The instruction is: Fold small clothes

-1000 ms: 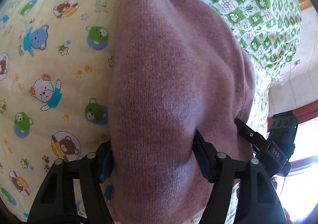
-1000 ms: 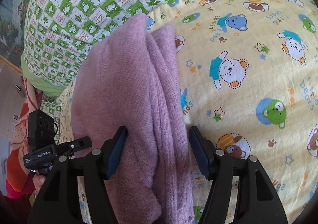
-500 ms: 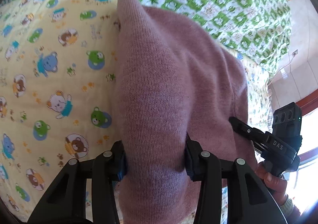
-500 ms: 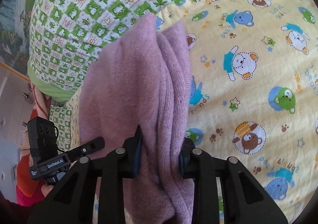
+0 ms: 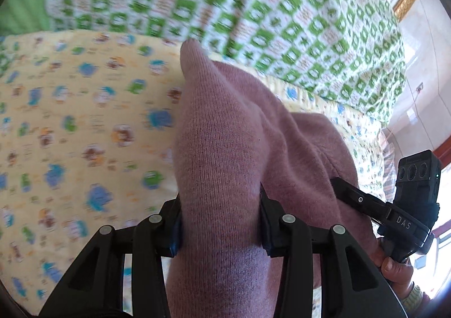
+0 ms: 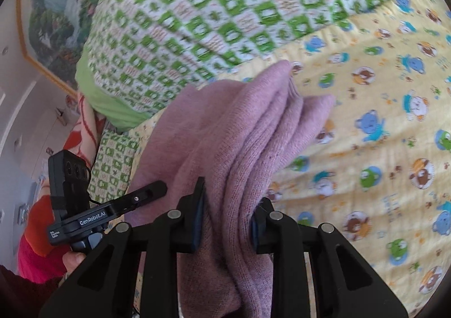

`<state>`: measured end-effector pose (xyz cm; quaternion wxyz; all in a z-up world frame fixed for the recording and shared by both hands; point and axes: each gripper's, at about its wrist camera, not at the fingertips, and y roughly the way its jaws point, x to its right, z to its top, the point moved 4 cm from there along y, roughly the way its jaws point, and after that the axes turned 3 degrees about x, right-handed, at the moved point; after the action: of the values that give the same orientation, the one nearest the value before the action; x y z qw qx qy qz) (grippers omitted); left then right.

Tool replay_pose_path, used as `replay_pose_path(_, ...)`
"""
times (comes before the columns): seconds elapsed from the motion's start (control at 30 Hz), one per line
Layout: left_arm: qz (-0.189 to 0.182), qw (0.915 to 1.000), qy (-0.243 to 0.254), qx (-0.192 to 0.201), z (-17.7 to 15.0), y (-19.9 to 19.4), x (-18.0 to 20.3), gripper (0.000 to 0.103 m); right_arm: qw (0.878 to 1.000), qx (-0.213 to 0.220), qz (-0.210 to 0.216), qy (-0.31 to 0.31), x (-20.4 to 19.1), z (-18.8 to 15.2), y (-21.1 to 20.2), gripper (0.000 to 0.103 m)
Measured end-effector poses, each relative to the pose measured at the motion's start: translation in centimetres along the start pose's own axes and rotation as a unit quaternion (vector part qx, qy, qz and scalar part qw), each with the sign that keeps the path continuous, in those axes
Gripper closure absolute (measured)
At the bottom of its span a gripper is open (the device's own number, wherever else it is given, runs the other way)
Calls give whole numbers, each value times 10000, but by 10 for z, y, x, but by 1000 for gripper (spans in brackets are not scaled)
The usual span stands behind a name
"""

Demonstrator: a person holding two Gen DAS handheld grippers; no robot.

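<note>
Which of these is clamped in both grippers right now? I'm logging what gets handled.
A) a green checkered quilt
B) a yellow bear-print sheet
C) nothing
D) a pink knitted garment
D: the pink knitted garment is pinched by the left gripper and the right gripper, above the bear-print sheet.

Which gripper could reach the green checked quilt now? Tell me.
Probably neither: the left gripper and right gripper are both shut on the pink sweater, which lies between them and the quilt.

Pink knit garment (image 6: 225,154) between right gripper (image 6: 227,222) fingers (image 6: 197,216)
</note>
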<state>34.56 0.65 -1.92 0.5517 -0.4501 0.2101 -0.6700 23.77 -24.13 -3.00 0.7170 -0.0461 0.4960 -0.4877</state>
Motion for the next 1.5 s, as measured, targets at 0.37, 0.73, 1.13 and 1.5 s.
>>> replay_pose_path(0.37,455,9968,-531,378,-28,-90,-98,61,9965,-409,526,-505,-96,-36,51,76)
replay_pose_path(0.73,463,9912,-1225,215,-85,-120,-178,61,9889,-1067,740,-727,-145,-96,106,76)
replay_pose_path(1.13,80,9834,-1806,-142,-137,-108,-229,57,9862,-1600,314,-288,-107,-134,127,66)
replay_pose_path(1.5,289,9811,-1899,-236,-141,-105,-233,36,9883,-1429,-175,-507,-97,-140,137,51)
